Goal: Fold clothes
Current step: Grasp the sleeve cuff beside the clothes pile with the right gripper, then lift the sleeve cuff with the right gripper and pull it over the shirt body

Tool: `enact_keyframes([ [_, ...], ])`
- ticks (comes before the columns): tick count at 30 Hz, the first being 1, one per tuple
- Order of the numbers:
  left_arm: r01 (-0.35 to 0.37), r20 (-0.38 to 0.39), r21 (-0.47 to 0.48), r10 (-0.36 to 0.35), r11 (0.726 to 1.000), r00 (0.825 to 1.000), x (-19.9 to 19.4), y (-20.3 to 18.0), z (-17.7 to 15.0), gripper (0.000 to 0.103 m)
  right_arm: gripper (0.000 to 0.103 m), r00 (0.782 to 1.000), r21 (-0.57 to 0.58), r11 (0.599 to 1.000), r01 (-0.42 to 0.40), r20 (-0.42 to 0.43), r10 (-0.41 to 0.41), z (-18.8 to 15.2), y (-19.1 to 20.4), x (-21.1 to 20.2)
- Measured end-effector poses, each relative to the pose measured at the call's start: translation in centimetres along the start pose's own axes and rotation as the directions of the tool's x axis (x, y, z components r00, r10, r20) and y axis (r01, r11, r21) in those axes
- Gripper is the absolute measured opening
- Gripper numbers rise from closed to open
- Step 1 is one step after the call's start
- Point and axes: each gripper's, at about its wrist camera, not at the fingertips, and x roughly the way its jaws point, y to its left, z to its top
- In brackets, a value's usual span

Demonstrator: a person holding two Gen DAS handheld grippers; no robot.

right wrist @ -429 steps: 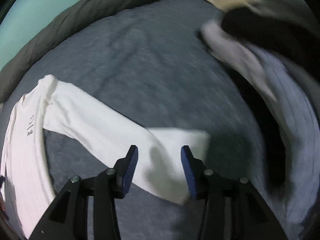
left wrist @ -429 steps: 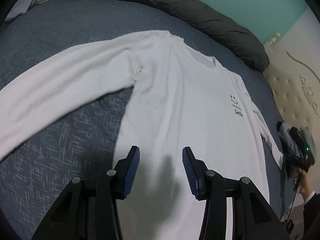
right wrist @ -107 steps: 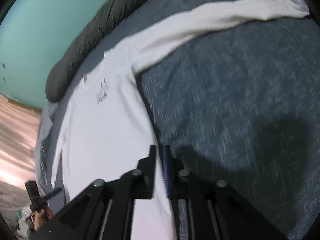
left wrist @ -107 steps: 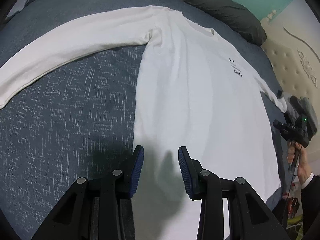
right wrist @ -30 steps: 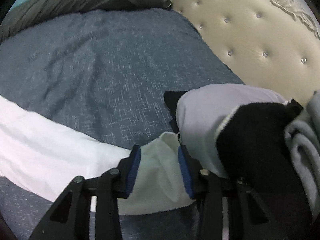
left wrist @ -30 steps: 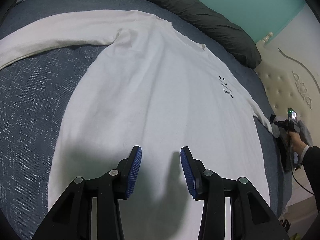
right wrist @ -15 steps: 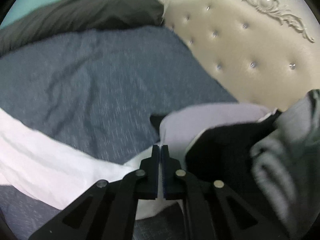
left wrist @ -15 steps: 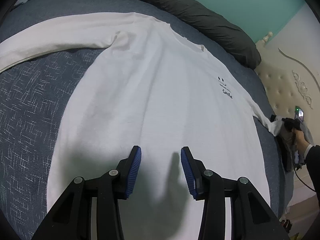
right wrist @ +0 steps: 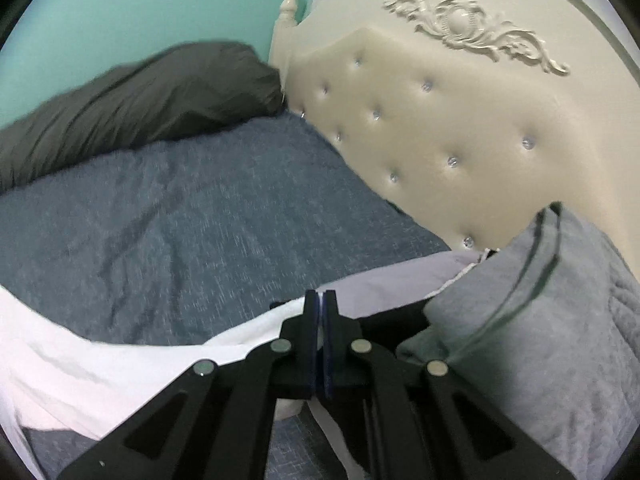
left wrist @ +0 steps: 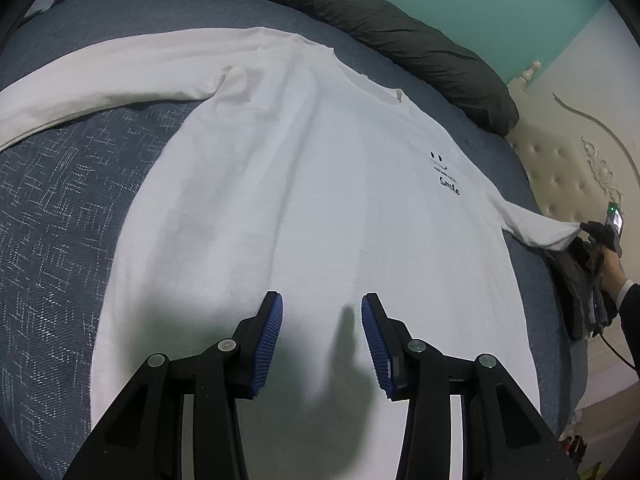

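Sleeve cuff (right wrist: 248, 332) now lifted in right gripper (right wrist: 320, 320).

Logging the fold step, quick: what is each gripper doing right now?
Left gripper: open, empty, over the shirt.
Right gripper: shut on the shirt's sleeve cuff.

Left wrist view: low over the white long-sleeved shirt (left wrist: 304, 184), looking down and across the blue bed cover (left wrist: 60, 216). Right wrist view: close above the shirt's far sleeve, facing the cream padded headboard (right wrist: 460, 120). Shared: sleeve, cover, dark grey pillow roll (right wrist: 132, 100), headboard.
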Motion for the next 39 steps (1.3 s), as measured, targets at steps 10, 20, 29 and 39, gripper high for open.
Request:
enact_keyframes([
  [10,0.020,0.010,0.008,-0.020,1.000,1.000,-0.5,-0.8,0.1,0.045,0.002,0.994,-0.028,0.999,-0.019,0.105,0.022,2.6,-0.3,-4.9],
  [20,0.035,0.021,0.020,-0.036,0.999,0.999,-0.9,-1.6,0.3,0.045,0.002,0.987,-0.044,0.998,-0.040,0.152,0.047,5.2,-1.0,-8.6],
  [29,0.041,0.030,0.011,-0.041,0.999,0.999,-1.4,-1.5,0.5,0.045,0.002,0.991,-0.049,0.996,-0.075,0.106,0.079,4.9,0.3,-9.3],
  [39,0.036,0.053,0.003,-0.036,0.999,0.998,-2.8,-1.4,0.9,0.045,0.002,0.975,-0.114,0.983,-0.143,0.152,0.160,7.9,5.2,-14.9],
])
